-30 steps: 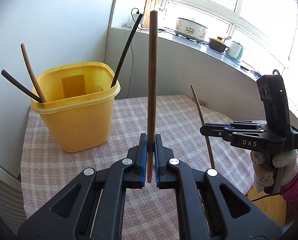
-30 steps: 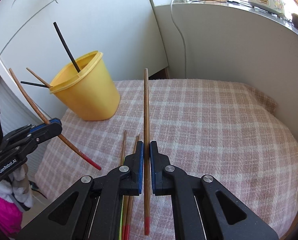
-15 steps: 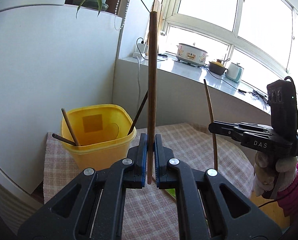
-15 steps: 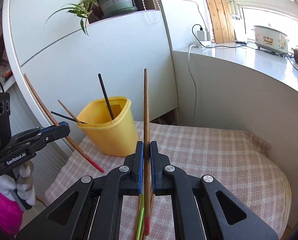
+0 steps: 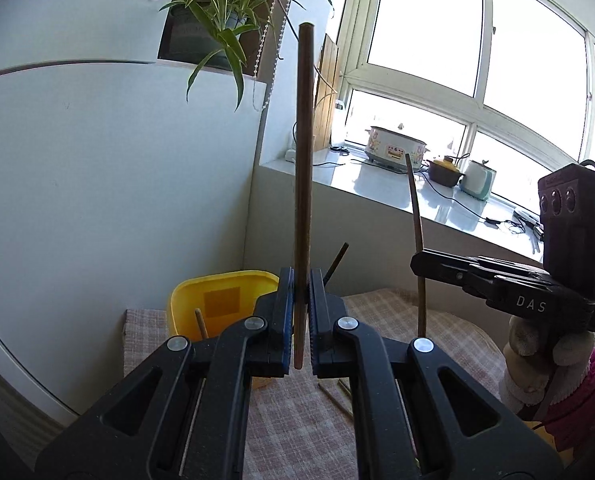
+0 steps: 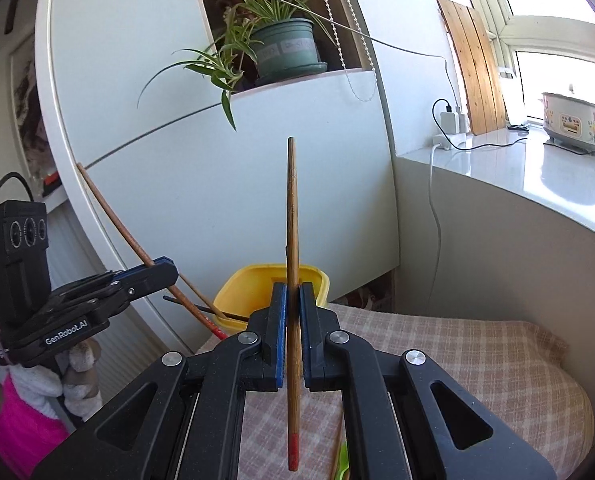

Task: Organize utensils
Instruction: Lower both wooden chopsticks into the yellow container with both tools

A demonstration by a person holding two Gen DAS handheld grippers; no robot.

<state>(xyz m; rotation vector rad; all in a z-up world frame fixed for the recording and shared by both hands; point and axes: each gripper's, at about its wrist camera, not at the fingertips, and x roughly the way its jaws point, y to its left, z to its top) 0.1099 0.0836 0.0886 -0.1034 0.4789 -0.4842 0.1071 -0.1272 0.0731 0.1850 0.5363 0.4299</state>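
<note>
Left tool (image 5: 302, 312) was clamped on a dark brown chopstick (image 5: 303, 184), held upright at frame centre in the left wrist view; the stick's top end was seen near the upper middle, its lower end just below the blue pads. Right tool (image 6: 293, 320) was clamped on a lighter chopstick with a red tip (image 6: 292, 280), also upright at centre of the right wrist view, red end down between the tool arms.

In the left view the right tool (image 5: 417, 264) was seen at right of frame, its stick crossing it near-vertically. In the right view the left tool (image 6: 165, 274) was seen at lower left, its stick slanted from upper left down toward the yellow bin.

Yellow bin (image 5: 221, 300) was seen lower centre, behind and partly hidden by the tool pads in both views. Sticks were seen in it: one light end at its left inner side, one dark end poking out past the right pad. Count could not be told.

More sticks (image 5: 333, 394) lay on the checked cloth of the counter (image 6: 457, 356), mostly hidden under the tool arms. A green item (image 6: 343, 460) was cut off at the bottom edge; it could not be identified.
</note>
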